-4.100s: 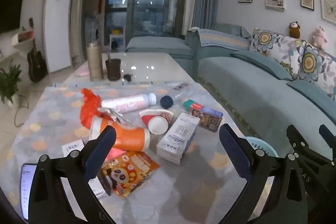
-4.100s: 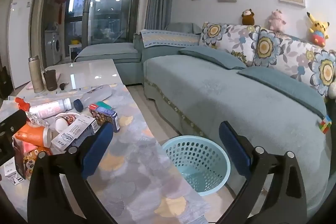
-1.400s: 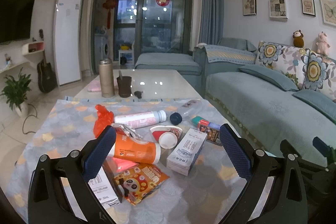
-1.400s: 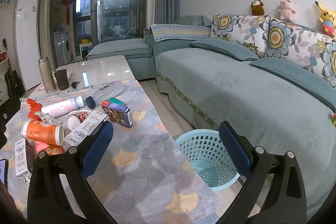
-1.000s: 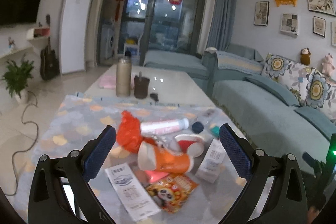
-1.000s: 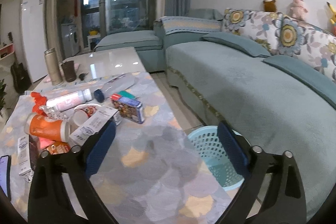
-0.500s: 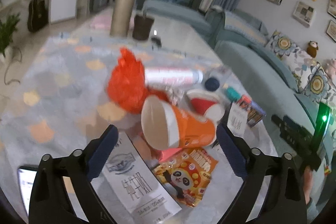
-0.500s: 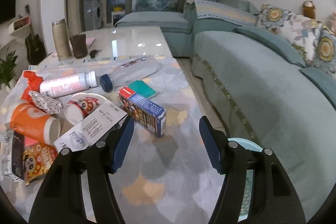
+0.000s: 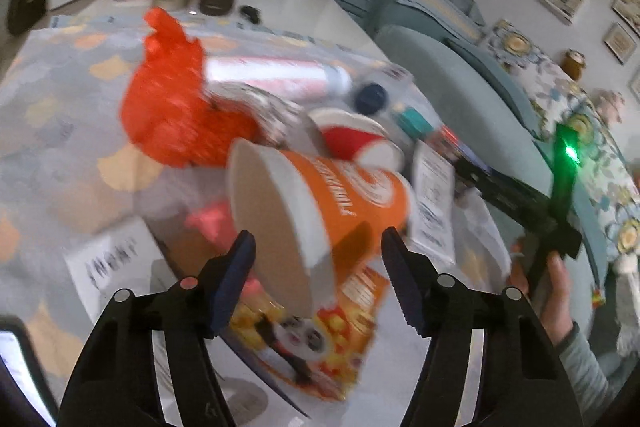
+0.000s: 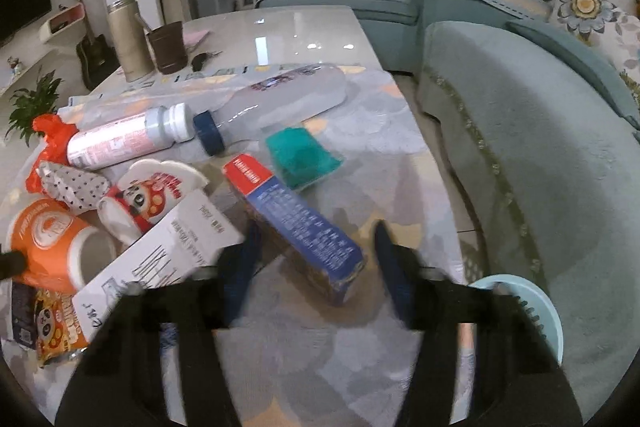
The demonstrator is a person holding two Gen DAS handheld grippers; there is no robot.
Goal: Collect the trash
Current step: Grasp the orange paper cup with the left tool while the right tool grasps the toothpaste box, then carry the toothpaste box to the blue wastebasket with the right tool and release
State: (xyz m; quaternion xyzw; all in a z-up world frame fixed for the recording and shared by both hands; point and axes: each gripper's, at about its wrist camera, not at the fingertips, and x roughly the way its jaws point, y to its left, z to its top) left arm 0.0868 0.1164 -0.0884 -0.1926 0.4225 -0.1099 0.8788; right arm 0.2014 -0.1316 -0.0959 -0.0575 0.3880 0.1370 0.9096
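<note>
Trash lies on the patterned table cloth [image 10: 304,355]. My left gripper [image 9: 318,269] is open, its fingers either side of the rim of an orange paper cup [image 9: 320,199] lying on its side. My right gripper [image 10: 316,259] is open, its fingers either side of a blue and red box [image 10: 296,219]. The orange cup also shows in the right wrist view [image 10: 48,243]. Around them lie a red plastic bag [image 9: 172,107], a pink-labelled bottle [image 10: 124,139], a clear bottle with a blue cap [image 10: 276,103], a panda cup [image 10: 152,195], a white carton [image 10: 160,251], a panda snack wrapper [image 9: 320,339] and a green packet [image 10: 300,155].
A light blue basket [image 10: 536,311] stands on the floor between table and sofa [image 10: 540,155]. A steel flask [image 10: 128,39] and a brown cup [image 10: 168,47] stand at the table's far end. A phone [image 9: 20,367] lies at the near left.
Both grippers have moved forward and down to the trash. The left now straddles the orange cup and the right straddles the blue and red box. Both jaws have narrowed.
</note>
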